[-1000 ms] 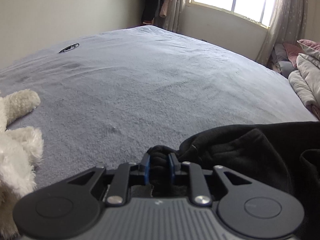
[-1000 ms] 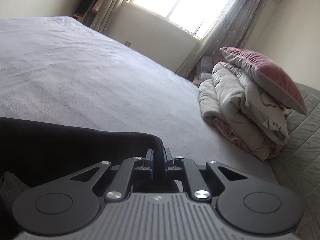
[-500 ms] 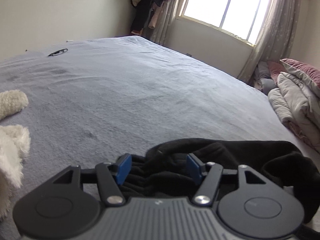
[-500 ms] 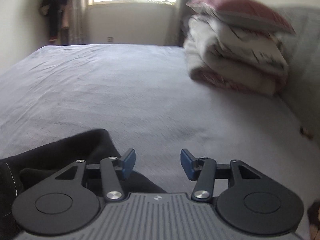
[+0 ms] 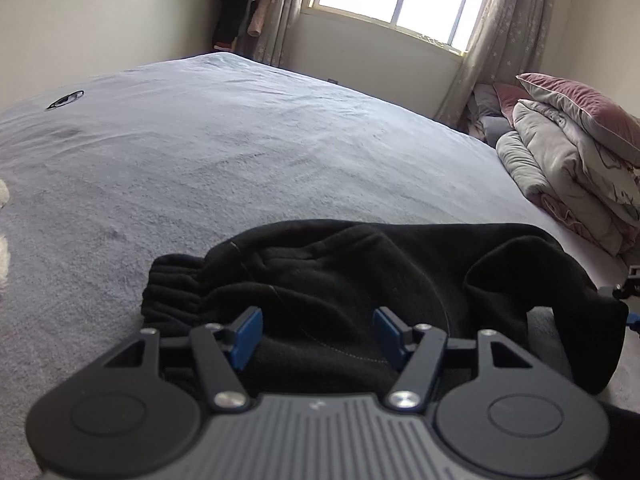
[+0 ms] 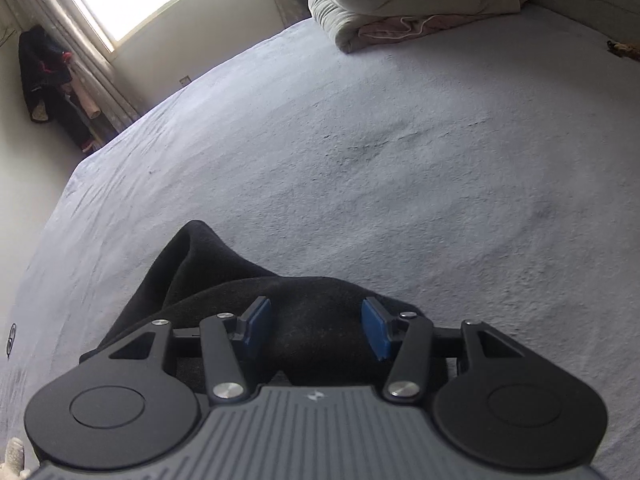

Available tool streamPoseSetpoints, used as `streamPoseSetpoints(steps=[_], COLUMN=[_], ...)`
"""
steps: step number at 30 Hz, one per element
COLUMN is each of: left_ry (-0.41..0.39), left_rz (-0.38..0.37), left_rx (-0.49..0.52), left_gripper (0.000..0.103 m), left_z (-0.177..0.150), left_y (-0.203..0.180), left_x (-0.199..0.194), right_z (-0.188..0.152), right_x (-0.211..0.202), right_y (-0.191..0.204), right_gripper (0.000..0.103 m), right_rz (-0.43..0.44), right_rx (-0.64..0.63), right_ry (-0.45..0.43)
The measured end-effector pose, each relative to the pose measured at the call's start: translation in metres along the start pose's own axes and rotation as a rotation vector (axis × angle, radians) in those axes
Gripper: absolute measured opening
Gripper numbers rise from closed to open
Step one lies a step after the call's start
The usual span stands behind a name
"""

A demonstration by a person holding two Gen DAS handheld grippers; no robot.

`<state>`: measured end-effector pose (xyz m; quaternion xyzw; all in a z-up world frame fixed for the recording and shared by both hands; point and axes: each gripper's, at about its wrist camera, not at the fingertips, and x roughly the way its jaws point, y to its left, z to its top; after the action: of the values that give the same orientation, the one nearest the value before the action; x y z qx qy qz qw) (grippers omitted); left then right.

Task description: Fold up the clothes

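A black fleece garment (image 5: 360, 280) lies bunched on the grey-blue bedspread (image 5: 240, 152), its ribbed elastic cuff (image 5: 172, 292) at the left. My left gripper (image 5: 318, 338) is open, its blue pads spread just above the garment and holding nothing. In the right wrist view the same black garment (image 6: 240, 300) lies under my right gripper (image 6: 316, 330), which is also open with its pads apart over the cloth. The tip of the right gripper shows at the right edge of the left wrist view (image 5: 630, 300).
A stack of folded quilts and a pink pillow (image 5: 576, 168) sits at the right side of the bed. A white plush toy (image 5: 3, 208) lies at the left edge. A small dark object (image 5: 66, 99) lies far left on the bedspread. Clothes hang by the window (image 5: 240, 4).
Both grippers were shut on the black garment a second ago and have opened and let it go. The garment now rests on the bed. The right gripper has swung to the left.
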<state>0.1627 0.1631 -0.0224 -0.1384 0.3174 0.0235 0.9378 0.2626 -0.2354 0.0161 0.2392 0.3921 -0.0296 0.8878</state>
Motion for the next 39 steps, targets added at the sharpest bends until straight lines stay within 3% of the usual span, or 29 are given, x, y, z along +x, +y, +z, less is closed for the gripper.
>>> streamPoseSetpoints(steps=[11,15,17,26,30,36,37,39], left_ry=[0.012,0.029,0.035,0.049,0.052,0.053,0.053,0.055], left_rz=[-0.003,-0.005,-0.004,0.009,0.022,0.029,0.029,0.03], left_rx=[-0.005,0.004,0.017,0.044,0.064,0.078,0.077,0.077], left_gripper=[0.065,0.066,0.067,0.069,0.07,0.071,0.071,0.071], left_z=[-0.002,-0.006,-0.008,-0.013,-0.015,-0.017,-0.017,-0.017], left_y=[0.0,-0.002,-0.005,-0.01,-0.013,-0.015,-0.015,-0.015], left_x=[0.001,0.005,0.006,0.011,0.014,0.015,0.016,0.016], right_z=[-0.036,-0.051,-0.048,0.002,-0.001,-0.018,-0.019,-0.018], right_x=[0.015,0.015,0.006,-0.026,-0.015,0.005,0.007,0.006], right_y=[0.065,0.084,0.083,0.007,-0.021,-0.044,-0.042,-0.037], right_gripper=[0.057,0.057,0.057,0.056,0.056,0.055,0.053,0.034], right_rz=[0.109,0.117,0.131,0.147,0.061,0.161,0.172,0.186], right_rx=[-0.146,-0.283,-0.31,-0.068,0.011,0.176,0.186,0.18], right_ry=[0.087,0.147,0.137,0.048,0.071,0.129,0.131,0.13])
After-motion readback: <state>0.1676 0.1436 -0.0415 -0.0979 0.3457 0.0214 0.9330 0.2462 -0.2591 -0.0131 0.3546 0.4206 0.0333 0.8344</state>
